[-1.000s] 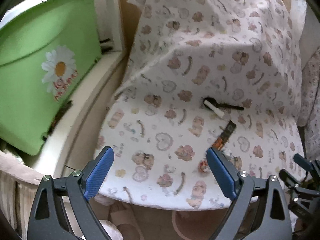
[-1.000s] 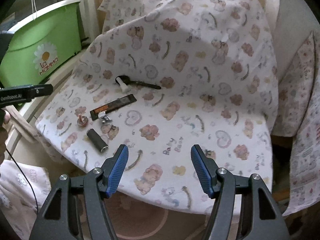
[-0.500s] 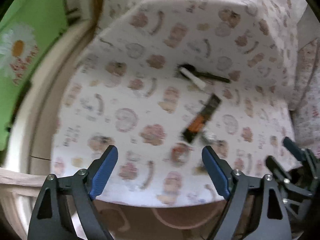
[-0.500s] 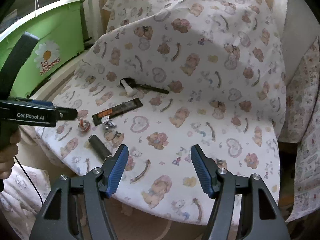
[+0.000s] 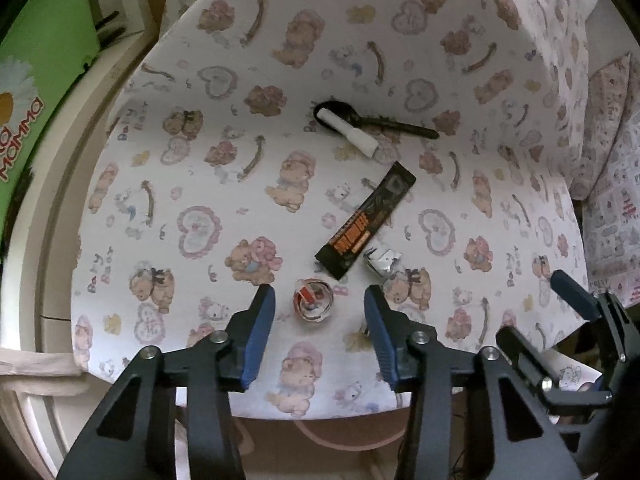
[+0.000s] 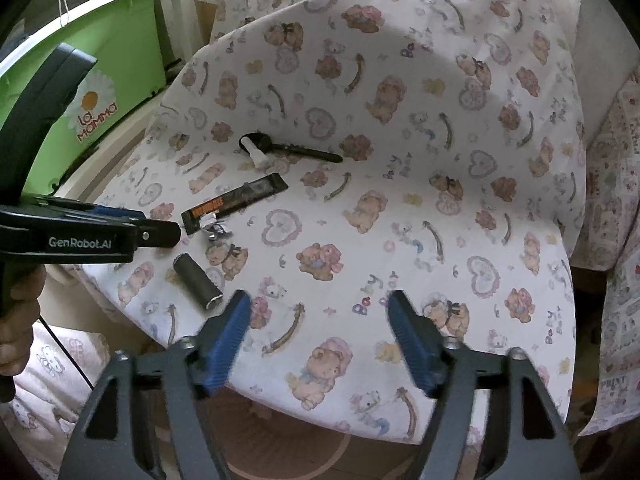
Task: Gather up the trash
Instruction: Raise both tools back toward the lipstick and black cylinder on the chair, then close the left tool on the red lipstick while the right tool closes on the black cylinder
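beside cloth-covered seat [image 5: 224, 128], green tub's [image 6: 120, 40] contents hidden.

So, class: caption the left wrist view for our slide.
Left gripper closing around a crumpled wrapper on the teddy-print sheet.

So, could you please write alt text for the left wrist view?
The left gripper, its jaws just closing but not yet touching, straddles a small crumpled red-and-white wrapper on a bear-print cloth. Beyond lie a black-and-orange wrapper and a black spoon.
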A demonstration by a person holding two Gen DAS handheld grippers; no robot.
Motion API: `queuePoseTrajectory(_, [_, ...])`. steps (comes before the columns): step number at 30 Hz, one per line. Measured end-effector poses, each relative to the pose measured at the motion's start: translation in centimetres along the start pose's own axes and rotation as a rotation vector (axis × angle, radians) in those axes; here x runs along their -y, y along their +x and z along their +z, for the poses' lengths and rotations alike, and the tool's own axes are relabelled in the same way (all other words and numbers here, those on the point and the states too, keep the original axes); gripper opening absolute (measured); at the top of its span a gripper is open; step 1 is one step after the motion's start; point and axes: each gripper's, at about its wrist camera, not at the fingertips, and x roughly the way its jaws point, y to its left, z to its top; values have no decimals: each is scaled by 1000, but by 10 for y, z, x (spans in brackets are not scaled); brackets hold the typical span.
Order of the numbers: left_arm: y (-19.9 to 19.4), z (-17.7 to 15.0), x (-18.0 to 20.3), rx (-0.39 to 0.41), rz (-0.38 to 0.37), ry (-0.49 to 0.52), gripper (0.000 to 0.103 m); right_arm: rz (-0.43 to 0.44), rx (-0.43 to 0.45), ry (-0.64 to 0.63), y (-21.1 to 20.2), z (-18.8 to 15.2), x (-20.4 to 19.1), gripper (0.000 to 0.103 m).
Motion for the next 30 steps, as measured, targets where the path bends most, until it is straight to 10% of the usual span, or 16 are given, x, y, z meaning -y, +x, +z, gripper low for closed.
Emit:
queuePoseTrajectory(10, [6,1,3,-1,19,11,9,-13,4,3,2,-1,-2,85])
queuePoseTrajectory(22, [-34,-18,-22,72,-43,-77,9,58,19,-68,1,-1,-29,85])
queuePoseTrajectory(30, [-41,-16,-44,116,60,-116,9,67,2,-139,23,6,-61,85])
